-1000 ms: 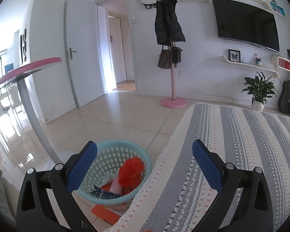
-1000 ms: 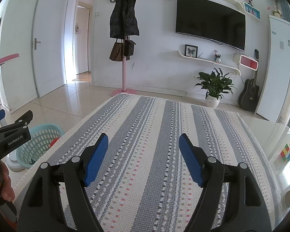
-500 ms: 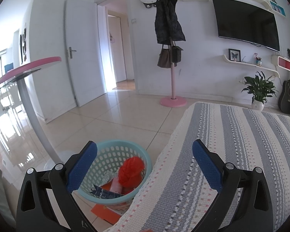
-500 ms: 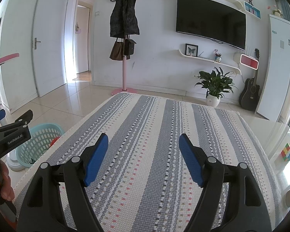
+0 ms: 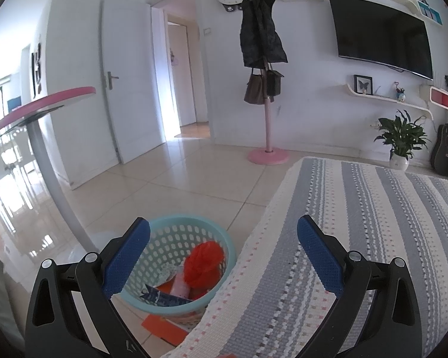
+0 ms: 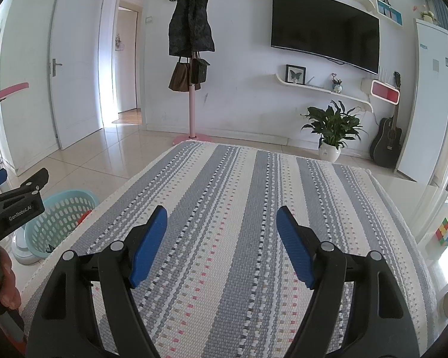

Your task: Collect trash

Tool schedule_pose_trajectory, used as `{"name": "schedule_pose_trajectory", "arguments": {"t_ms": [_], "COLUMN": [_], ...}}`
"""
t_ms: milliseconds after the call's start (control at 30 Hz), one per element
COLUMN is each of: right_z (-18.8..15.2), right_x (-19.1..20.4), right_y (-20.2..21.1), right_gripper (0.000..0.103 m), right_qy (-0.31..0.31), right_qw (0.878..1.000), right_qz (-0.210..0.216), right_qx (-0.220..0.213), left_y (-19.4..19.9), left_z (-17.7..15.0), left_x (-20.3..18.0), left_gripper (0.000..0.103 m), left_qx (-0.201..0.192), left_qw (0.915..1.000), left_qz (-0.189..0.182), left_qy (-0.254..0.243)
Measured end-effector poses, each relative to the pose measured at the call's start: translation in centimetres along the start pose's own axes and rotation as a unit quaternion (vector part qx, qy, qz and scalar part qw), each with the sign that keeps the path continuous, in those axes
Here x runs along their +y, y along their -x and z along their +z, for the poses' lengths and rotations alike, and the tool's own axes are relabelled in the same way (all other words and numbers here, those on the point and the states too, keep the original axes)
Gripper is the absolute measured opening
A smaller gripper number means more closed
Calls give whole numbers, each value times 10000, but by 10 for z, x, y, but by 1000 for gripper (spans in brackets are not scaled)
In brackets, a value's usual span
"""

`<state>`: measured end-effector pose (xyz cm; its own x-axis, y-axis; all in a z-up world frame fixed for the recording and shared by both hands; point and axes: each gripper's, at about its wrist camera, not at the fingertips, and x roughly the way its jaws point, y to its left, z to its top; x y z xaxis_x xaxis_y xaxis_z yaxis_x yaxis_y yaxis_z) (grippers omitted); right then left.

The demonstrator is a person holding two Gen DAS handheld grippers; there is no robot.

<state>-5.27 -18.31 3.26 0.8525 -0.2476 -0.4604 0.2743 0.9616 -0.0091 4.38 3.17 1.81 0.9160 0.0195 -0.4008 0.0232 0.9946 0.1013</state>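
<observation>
A light blue perforated basket (image 5: 191,229) stands on the floor at the left edge of the striped tablecloth (image 5: 358,223). It holds a crumpled red paper ball (image 5: 204,265), a pink item and a dark blue wrapper (image 5: 164,296). My left gripper (image 5: 224,235) is open and empty, above the table's left edge and the basket. My right gripper (image 6: 221,222) is open and empty over the striped tablecloth (image 6: 239,208). The basket (image 6: 61,220) and the left gripper's body (image 6: 15,208) show at the left of the right wrist view.
An orange sheet (image 5: 164,329) lies on the floor under the basket. A pink-topped table (image 5: 38,104) on a grey leg stands left. A coat stand (image 5: 267,137), potted plant (image 6: 331,128) and guitar (image 6: 386,146) stand by the far wall. A colour cube (image 6: 446,231) sits right.
</observation>
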Motion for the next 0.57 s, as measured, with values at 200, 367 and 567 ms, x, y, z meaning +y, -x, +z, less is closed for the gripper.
{"name": "schedule_pose_trajectory", "arguments": {"t_ms": [200, 367, 567], "right_z": [-1, 0, 1], "right_x": [0, -1, -2], "right_y": [-1, 0, -1], "right_gripper": [72, 72, 72], "right_qy": [2, -20, -21], "right_qw": [10000, 10000, 10000], "right_qz": [-2, -1, -1], "right_qx": [7, 9, 13], "left_y": [-7, -9, -11], "left_z": [-2, -3, -3], "left_x": [-4, -6, -3], "left_gripper": [96, 96, 96], "left_qx": [162, 296, 345], "left_qw": [9998, 9995, 9993], "left_qz": [76, -95, -124], "left_qy": [-103, -105, -56]}}
